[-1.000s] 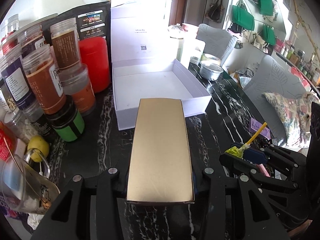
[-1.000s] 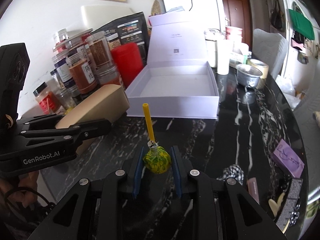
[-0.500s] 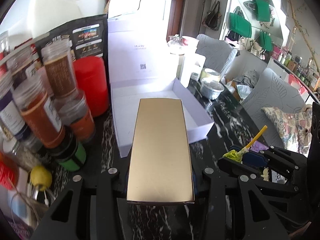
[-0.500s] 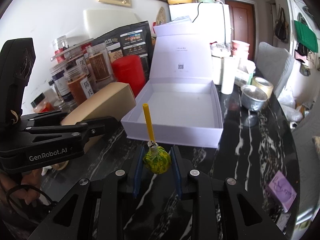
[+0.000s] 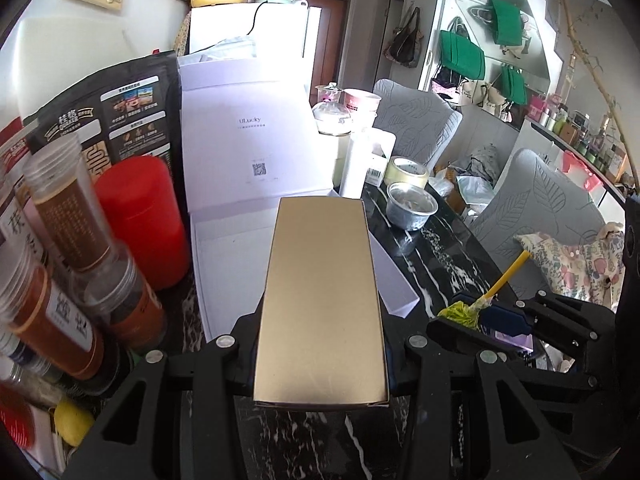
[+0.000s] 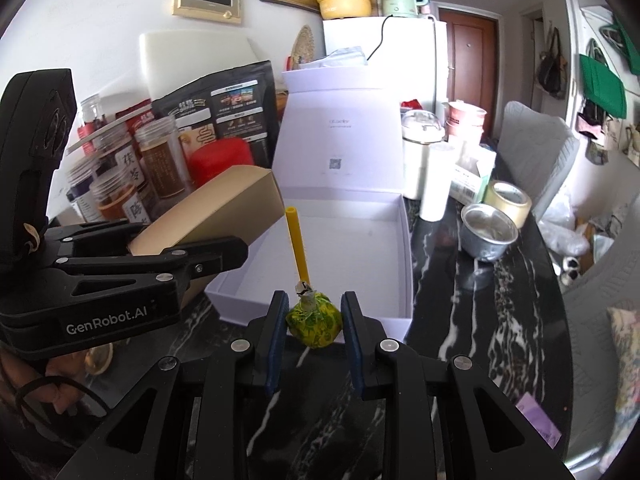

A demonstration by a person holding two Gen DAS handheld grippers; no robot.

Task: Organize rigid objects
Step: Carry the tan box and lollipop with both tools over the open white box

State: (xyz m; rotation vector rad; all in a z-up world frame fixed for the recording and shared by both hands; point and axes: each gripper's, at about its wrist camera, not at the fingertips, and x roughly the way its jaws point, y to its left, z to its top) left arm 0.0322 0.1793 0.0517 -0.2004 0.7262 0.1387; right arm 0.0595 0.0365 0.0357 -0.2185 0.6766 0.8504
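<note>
Gold box point(image 5: 322, 300) – clamped in left gripper point(image 5: 320, 344) – points lengthwise toward white tray point(image 5: 224, 264); right gripper point(image 6: 314, 320) clenches upright lollipop point(image 6: 314, 318).

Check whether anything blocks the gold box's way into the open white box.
Nothing visible does. The gold box, clamped in the left gripper, already reaches over the near wall of the white box, whose tray shows bare. The lollipop in the right gripper sits off to the side, as do the jars.

One gold box point(image 5: 322, 300); one open white box point(image 6: 340, 240); one yellow-sticked lollipop point(image 6: 314, 316); one red canister point(image 5: 140, 224); one tape roll point(image 6: 507, 202) — and two grippers — left point(image 5: 320, 356), right point(image 6: 314, 336).
</note>
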